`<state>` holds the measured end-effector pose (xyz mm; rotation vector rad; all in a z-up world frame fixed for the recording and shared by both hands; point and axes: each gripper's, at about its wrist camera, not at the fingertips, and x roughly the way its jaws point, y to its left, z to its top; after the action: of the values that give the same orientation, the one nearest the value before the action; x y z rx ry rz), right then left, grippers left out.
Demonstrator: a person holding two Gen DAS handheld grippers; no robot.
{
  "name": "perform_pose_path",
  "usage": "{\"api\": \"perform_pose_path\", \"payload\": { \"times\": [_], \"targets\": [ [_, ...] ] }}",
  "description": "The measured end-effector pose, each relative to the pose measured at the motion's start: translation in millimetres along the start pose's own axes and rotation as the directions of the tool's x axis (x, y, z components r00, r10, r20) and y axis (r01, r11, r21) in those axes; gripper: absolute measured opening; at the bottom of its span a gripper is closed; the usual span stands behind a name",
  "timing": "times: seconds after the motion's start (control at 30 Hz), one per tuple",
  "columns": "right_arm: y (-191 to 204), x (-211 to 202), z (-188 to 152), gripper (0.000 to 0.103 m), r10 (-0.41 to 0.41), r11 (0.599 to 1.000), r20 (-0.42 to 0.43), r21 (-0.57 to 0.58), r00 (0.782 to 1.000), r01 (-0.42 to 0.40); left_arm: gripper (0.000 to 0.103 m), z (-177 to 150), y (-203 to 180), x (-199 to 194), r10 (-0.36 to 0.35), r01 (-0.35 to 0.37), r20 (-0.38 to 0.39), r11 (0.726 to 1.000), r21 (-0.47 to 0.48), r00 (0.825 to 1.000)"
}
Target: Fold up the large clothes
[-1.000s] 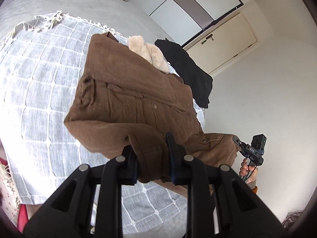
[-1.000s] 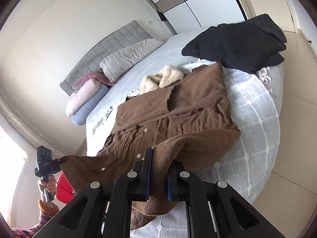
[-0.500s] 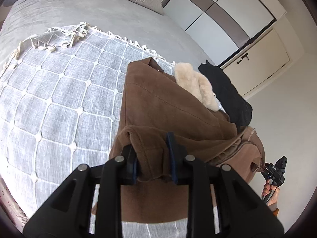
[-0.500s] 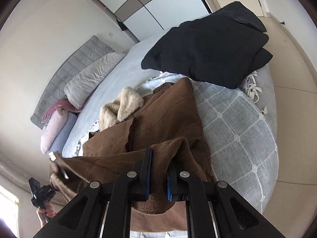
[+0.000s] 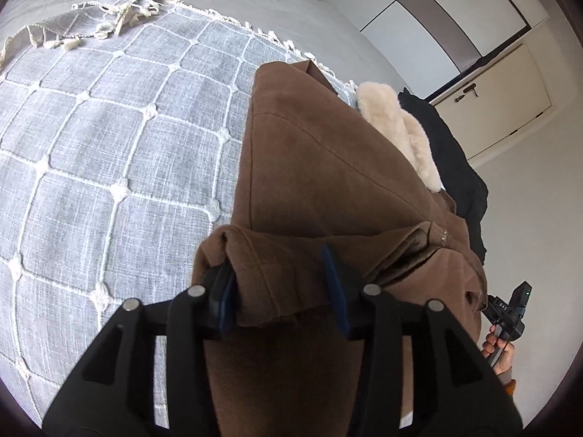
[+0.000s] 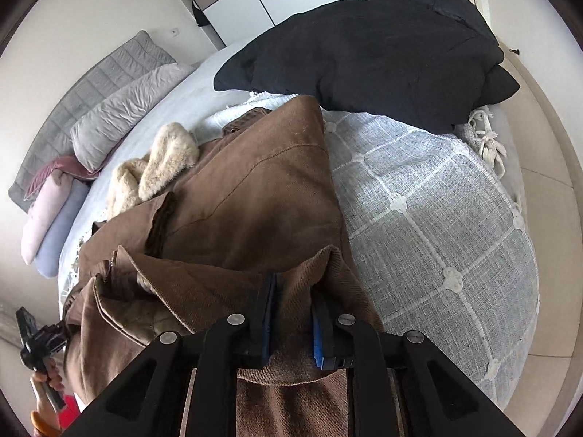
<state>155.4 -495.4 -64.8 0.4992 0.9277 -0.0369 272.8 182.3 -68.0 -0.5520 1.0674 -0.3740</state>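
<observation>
Left wrist view: the left gripper (image 5: pixel 280 284) has its fingers set fairly wide and packed with a thick fold of the brown coat (image 5: pixel 328 167), pads pressing the bunched hem on both sides. The coat lies on the grey checked blanket (image 5: pixel 109 153), cream fur collar (image 5: pixel 400 134) at the far end.

Right wrist view: the right gripper (image 6: pixel 291 317) pinches the coat's (image 6: pixel 255 196) other hem edge, fingers narrowly apart. A black garment (image 6: pixel 364 51) lies beyond on the blanket (image 6: pixel 437 225).
</observation>
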Motion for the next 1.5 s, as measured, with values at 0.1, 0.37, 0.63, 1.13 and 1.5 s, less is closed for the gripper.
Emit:
{"api": "perform_pose_path", "payload": {
  "times": [0.1, 0.37, 0.63, 1.13, 1.5],
  "targets": [
    [1, -22, 4, 0.041, 0.082, 0.997, 0.009, 0.006, 0.997, -0.082, 0.09, -3, -6, -20, -0.08, 0.081, 0.026, 0.996, -0.026, 0.996],
    [29, -83, 3, 0.088, 0.033, 0.97, 0.181, -0.243, 0.983, 0.012, 0.097, -20, -46, -53, 0.076, -0.102, 0.096, 0.947, 0.304, 0.993],
    [41, -29, -8, 0.088, -0.17, 0.83, 0.113, -0.518, 0.979, 0.204, 0.097, -14, -36, -9, 0.223, -0.21, 0.031, 0.845, 0.491, 0.974],
    [72, 20, -1, 0.011, -0.169, 0.874, 0.186, -0.426, 0.968, 0.234, 0.01, -1, -34, -1, 0.106, -0.126, 0.108, 0.972, 0.199, 0.988],
    [130, -55, 23, 0.009, -0.242, 0.742, 0.552, -0.425, 0.798, 0.518, 0.01, 44, -130, -65, 0.096, -0.24, 0.413, 0.919, 0.312, 0.906]
  ]
}}
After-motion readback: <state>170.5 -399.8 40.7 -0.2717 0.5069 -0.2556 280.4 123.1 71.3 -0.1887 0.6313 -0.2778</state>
